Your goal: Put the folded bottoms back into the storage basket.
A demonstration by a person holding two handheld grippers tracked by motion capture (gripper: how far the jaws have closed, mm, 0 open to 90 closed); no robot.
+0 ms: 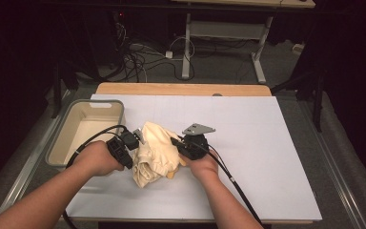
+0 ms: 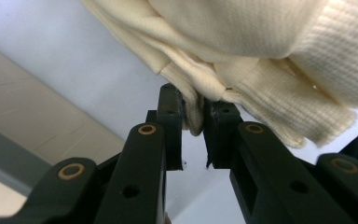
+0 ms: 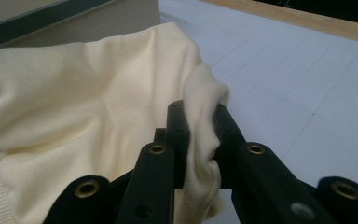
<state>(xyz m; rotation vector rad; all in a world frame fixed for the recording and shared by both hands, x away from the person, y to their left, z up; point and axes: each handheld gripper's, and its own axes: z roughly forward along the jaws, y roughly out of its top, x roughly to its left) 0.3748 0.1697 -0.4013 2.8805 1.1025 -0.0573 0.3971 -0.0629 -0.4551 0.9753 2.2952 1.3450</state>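
Observation:
A crumpled cream garment (image 1: 155, 152) lies bunched on the white sheet between both hands. My left gripper (image 1: 134, 137) is at its left side, shut on a ribbed hem fold (image 2: 193, 112) of the garment (image 2: 261, 51). On the right side, my right gripper (image 1: 175, 141) pinches a thick fold of smooth cream cloth (image 3: 203, 121) between its jaws. The garment (image 3: 84, 102) spreads away to the left in the right gripper view.
A beige plastic tub (image 1: 108, 114) stands at the left edge of the white sheet (image 1: 248, 138), close behind the left hand. The wooden table edge (image 1: 181, 89) runs along the far side. Cables and desk legs lie on the floor beyond.

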